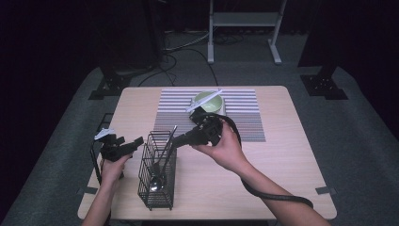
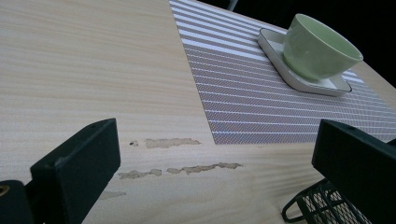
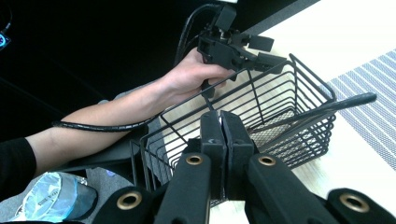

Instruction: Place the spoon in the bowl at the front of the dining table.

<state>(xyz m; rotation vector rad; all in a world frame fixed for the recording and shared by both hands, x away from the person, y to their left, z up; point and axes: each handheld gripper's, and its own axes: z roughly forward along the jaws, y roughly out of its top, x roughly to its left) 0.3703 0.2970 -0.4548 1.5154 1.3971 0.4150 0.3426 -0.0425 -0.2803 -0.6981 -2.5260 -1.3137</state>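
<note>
Currently the right gripper (image 1: 175,141) has its jaws pressed fully together; the right gripper view shows the two black pads meeting face to face with nothing visibly caught between them. It hovers at the upper rim of the wire basket (image 1: 157,176), tips pointing toward the person's left. The left gripper (image 1: 136,142) stands open: in the left gripper view its jaws sit wide apart with only bare table (image 2: 93,70) between them. It hangs just beside the basket's left wall, and whether it touches the wire cannot be told.

Inside the basket lie at least two utensils. A spoon (image 1: 157,181) rests with its bowl at the basket floor. A long dark handle (image 1: 170,139) leans out over the rim on the right-gripper side, its free end rising toward the striped placemat (image 1: 240,113); in the right gripper view this handle (image 3: 327,105) runs across the basket's far corner, up and away from the closed jaws.

The governing relation, by judgement: the handle's long axis slants from the basket floor up past the rim, and its exposed end lies close beside the right gripper, which is the nearer hand. The jaws would need to part before closing across that axis.

Farther out, a green cup (image 1: 207,101) sits on a white saucer (image 2: 299,77) on the placemat.
</note>
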